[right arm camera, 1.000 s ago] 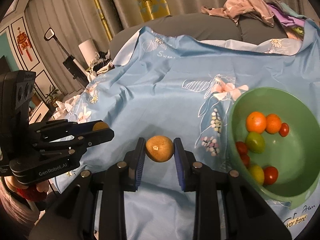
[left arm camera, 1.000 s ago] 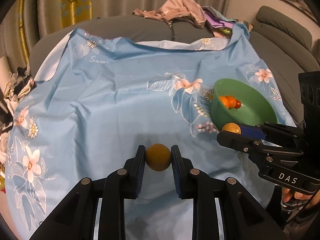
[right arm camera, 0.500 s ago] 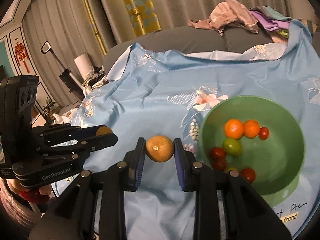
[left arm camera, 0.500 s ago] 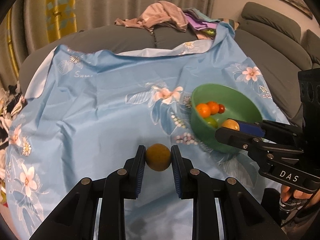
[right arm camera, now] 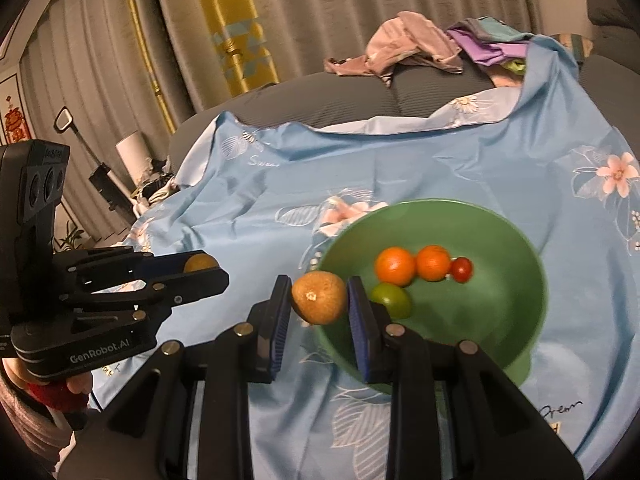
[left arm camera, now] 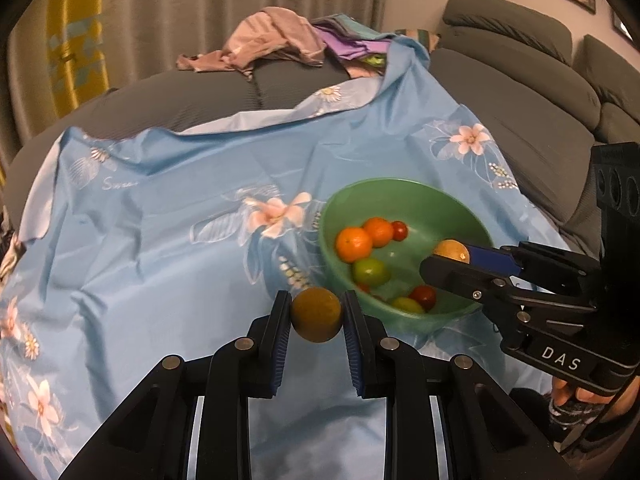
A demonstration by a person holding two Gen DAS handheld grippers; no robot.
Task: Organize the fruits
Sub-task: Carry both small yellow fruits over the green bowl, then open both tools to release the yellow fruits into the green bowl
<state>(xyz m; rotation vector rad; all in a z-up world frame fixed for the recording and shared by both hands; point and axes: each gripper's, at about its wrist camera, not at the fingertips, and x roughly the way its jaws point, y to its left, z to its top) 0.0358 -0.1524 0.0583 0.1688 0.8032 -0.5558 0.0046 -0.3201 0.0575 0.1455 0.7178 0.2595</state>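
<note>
Spread over a grey sofa, a blue floral cloth (left arm camera: 160, 240) carries the green bowl (right arm camera: 500, 220), over whose near rim a brownish fruit (right arm camera: 319, 298) is clamped by the right gripper (right arm camera: 319, 300), while another round fruit (left arm camera: 316, 314), pinched by the left gripper (left arm camera: 316, 316), is kept just short of it.

Grey pleated curtains (right arm camera: 320, 12) with a yellow patterned panel (right arm camera: 236, 28) hang behind a grey sofa (left arm camera: 520, 92) under dim indoor light.
</note>
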